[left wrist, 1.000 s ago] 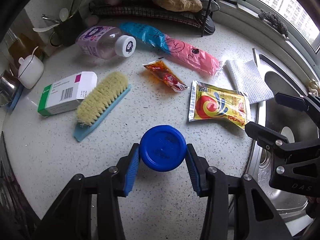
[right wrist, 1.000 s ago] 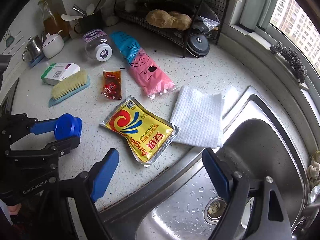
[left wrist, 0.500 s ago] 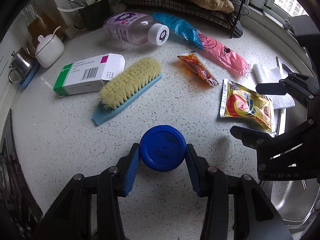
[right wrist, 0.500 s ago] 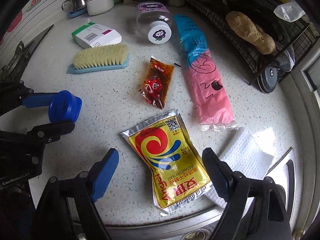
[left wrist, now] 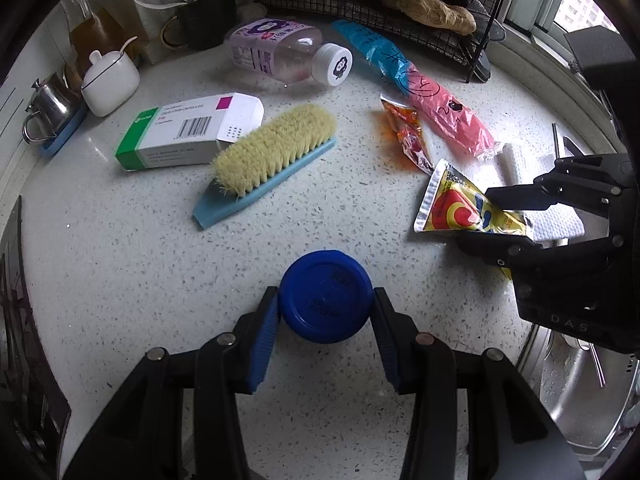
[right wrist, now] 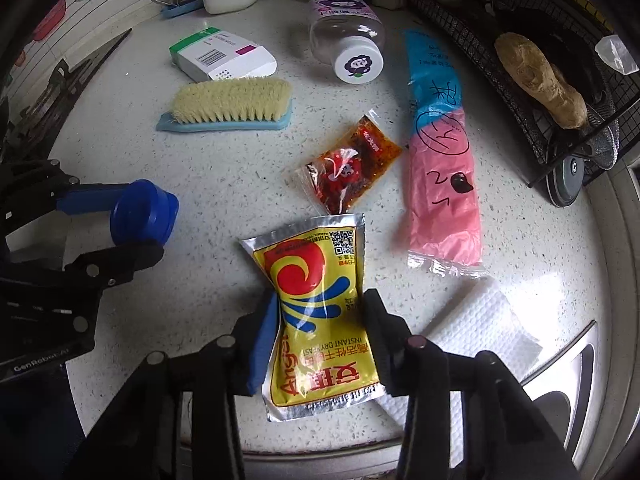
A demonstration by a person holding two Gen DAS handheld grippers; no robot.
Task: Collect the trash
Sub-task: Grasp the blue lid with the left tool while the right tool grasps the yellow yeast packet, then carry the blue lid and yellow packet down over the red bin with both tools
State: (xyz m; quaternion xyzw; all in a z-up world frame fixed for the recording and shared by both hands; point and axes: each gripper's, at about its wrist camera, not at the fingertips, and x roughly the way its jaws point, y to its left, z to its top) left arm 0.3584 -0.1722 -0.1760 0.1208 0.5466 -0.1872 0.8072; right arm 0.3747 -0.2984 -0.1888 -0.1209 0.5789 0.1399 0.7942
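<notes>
A yellow yeast packet [right wrist: 316,272] lies on the speckled counter [right wrist: 224,184] by the sink edge. My right gripper [right wrist: 320,304] points down over it and its jaws are closing; the pads press its sides and the foil buckles into a waist. From the left wrist view the same packet [left wrist: 452,208] sticks out between the right gripper's [left wrist: 500,220] black fingers. My left gripper [left wrist: 324,300] is shut on a round blue cap [left wrist: 324,294] held just above the counter, left of the packet. A red sauce sachet [right wrist: 348,164] and a pink-and-blue plastic bag [right wrist: 440,152] lie beyond the packet.
Further back lie a scrub brush [right wrist: 228,104], a white-and-green box [right wrist: 220,54] and a clear bottle [right wrist: 348,40] on its side. A folded paper towel [right wrist: 480,324] lies at the steel sink [left wrist: 580,380]. A black wire rack [right wrist: 520,20] stands at the back right.
My right gripper rolled, came down over the yellow packet and closed from wide open onto its sides. The left gripper shifted a little with the blue cap still held.
</notes>
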